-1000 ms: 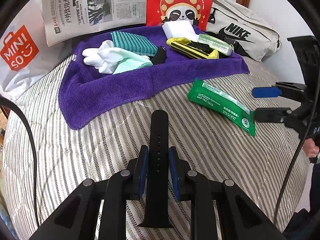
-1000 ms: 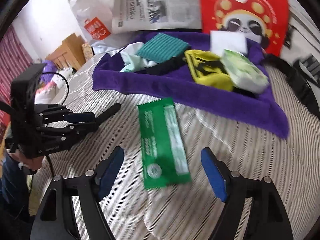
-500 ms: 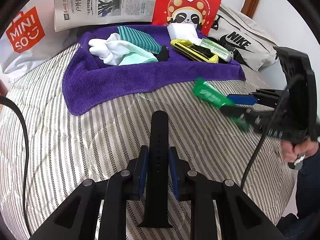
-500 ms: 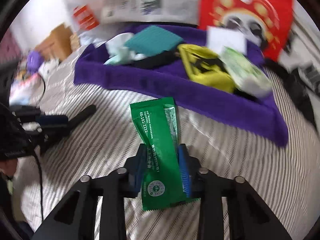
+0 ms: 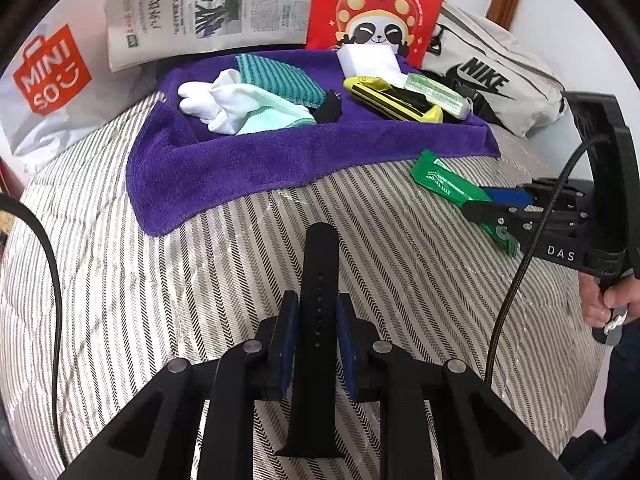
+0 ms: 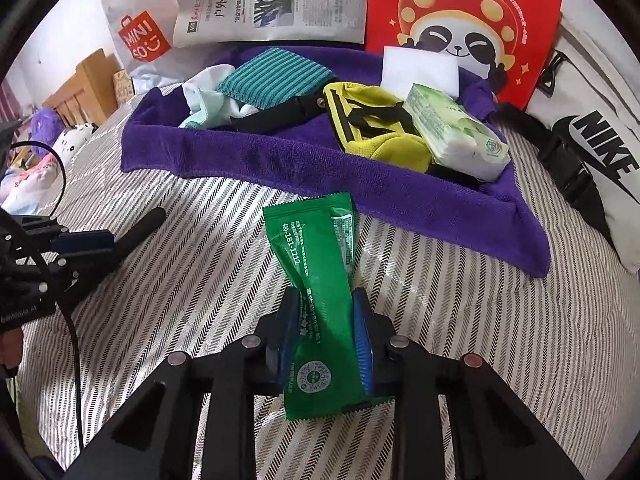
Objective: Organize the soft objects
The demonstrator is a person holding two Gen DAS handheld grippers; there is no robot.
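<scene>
Two loads, one destination: on a striped bed, the left hand-held gripper is clamped on a black strap, which sticks out straight ahead between its blue pads, while the right hand-held gripper is pinched on the lower half of a green packet, the packet's upper end leaning forward and slightly left beyond the fingertips. Ahead of both lies a purple towel, already loaded with a teal striped cloth, white socks, a yellow pouch and a pale tissue pack. From the left camera, the right hand-held gripper sits off to the right with the packet just short of the towel's near edge.

The step in hand appears to be carrying both items to the towel. Doing it well likely means lifting the packet clear of the towel's raised front fold before moving forward, so the floppy upper end does not catch and drag the fabric. The bare patch of towel directly ahead of the right fingers, left of the yellow pouch, looks the safest landing spot. The strap would best go down flat further left, with the two arms kept well apart.
</scene>
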